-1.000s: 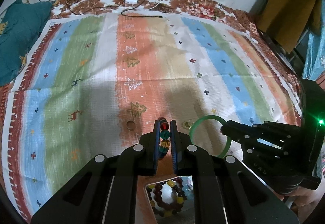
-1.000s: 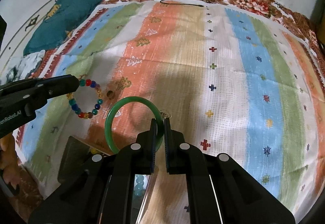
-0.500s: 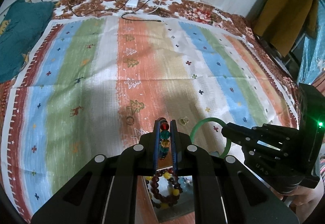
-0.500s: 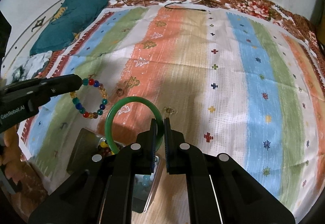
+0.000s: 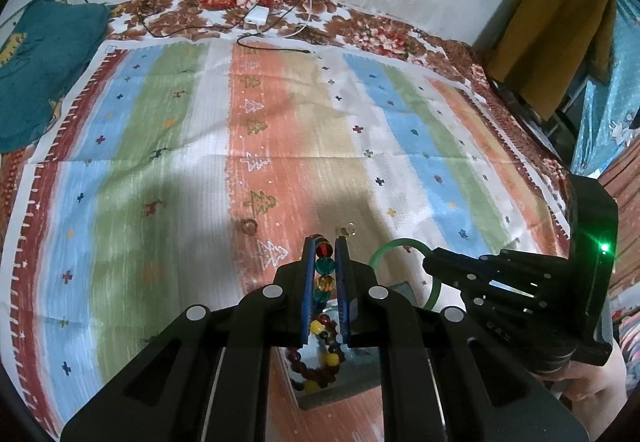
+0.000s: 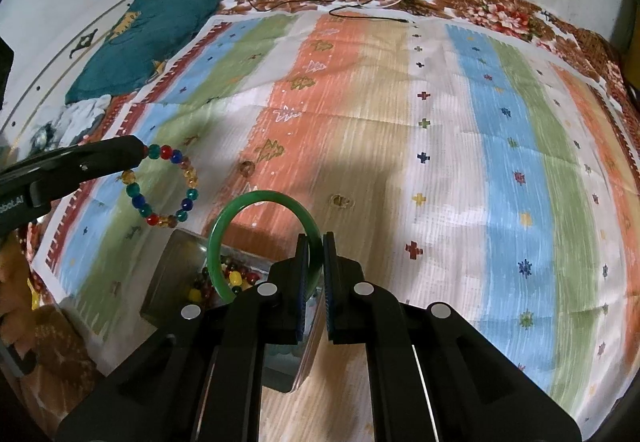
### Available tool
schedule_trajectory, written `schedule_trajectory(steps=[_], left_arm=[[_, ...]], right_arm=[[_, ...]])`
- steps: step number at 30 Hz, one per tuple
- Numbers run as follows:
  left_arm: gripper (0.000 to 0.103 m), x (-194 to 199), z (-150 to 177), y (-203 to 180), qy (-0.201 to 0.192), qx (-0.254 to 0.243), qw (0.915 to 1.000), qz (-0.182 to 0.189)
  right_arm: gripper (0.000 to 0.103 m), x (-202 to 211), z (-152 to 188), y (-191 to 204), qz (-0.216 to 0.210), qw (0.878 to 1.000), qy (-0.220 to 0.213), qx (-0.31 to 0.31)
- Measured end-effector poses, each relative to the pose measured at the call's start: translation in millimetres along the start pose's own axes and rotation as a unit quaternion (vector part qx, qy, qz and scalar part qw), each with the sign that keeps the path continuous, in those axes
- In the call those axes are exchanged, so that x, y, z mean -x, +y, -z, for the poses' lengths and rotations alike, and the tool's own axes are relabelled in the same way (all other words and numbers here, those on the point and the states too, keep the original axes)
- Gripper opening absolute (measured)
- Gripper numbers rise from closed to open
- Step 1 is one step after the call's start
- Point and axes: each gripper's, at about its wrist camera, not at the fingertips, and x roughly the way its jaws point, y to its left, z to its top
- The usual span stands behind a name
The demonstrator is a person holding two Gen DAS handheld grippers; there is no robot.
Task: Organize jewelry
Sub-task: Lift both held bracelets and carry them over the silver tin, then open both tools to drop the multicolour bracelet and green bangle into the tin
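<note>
My left gripper [image 5: 325, 244] is shut on a multicoloured bead bracelet [image 5: 324, 270], which hangs as a ring in the right wrist view [image 6: 164, 185]. My right gripper [image 6: 316, 242] is shut on a green bangle [image 6: 240, 213], also seen edge-on in the left wrist view [image 5: 390, 248]. Both are held above a grey open box [image 6: 168, 274] that holds a dark red and yellow bead bracelet [image 5: 316, 362]. Two small rings [image 5: 249, 226] [image 5: 346, 230] lie on the striped cloth beyond the box.
The striped cloth [image 5: 160, 161] covers a bed with a floral sheet. A white charger with cables [image 5: 256, 16] lies at the far edge. A teal cushion [image 5: 36, 61] lies at the far left. An orange garment [image 5: 552, 37] hangs at the right.
Both grippers have drawn back towards me and up with their bracelets. The box with its bead bracelet has come further into view beneath them.
</note>
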Motion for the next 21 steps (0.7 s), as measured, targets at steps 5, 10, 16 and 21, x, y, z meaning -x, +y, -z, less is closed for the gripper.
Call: schedule_trajectory(steps=[5,10,16,21], left_arm=[[0.009,8.2,8.1,-2.8,-0.006,-0.007,1.0,-0.002],[0.009,12.3,15.8,-4.7,-0.007,-0.013,0.9999,-0.001],[0.009,16.1,27.3,-10.7,-0.007,-0.024,0.9997,-0.008],[0.009,15.3,34.1,-15.5,-0.001,-0.028,0.9996,-0.009]], right_arm=[[0.008,2.7,5.0,2.3,0.001,1.0,0.0,0.001],[0.008,6.6,12.6,5.0,0.0,1.0,0.0,0.004],[0.008,11.2,21.0,9.1,-0.004,1.0,0.003,0.007],[0.008,11.9,25.0,13.5,-0.006,1.0,0.006,0.012]])
